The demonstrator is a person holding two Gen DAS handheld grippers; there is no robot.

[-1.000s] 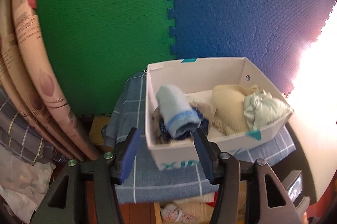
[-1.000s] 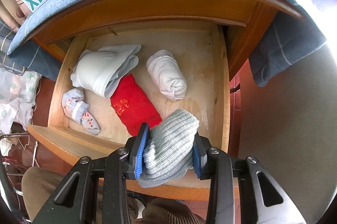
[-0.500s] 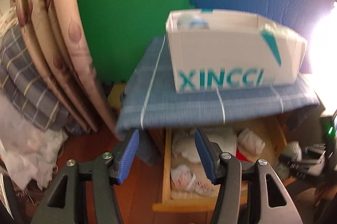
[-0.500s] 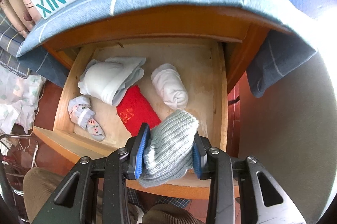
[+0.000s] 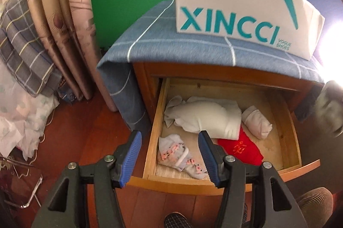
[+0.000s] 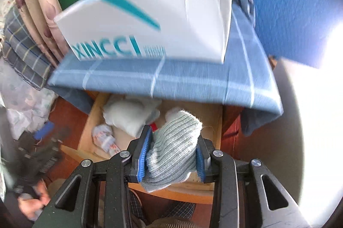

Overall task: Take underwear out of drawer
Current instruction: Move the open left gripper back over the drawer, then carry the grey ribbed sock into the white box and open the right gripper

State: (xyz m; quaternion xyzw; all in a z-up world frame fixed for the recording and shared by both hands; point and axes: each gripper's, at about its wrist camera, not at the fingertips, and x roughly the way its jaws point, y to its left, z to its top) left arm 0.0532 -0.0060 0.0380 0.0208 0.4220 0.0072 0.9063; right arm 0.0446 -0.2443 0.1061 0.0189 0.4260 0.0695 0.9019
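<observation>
**Drawer open, four pieces inside, one out**

Wooden drawer (image 5: 287, 120) pulled out. Inside: big white bundle (image 5: 205, 118) at back left, white roll (image 5: 257, 123) to its right, red piece (image 5: 242, 148) in front touching the bundle, floral piece (image 5: 178, 155) front left. Grey ribbed roll (image 6: 173, 146) is above the drawer's front right.

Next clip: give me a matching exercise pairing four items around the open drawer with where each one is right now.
Items:
1. grey ribbed roll
2. red roll
3. floral roll
4. shoe box

Places:
A. on the checked blue cloth
B. drawer, front left corner
C. clamped in the right gripper
D. drawer, front middle

Pairs: 1-C, 2-D, 3-B, 4-A
</observation>
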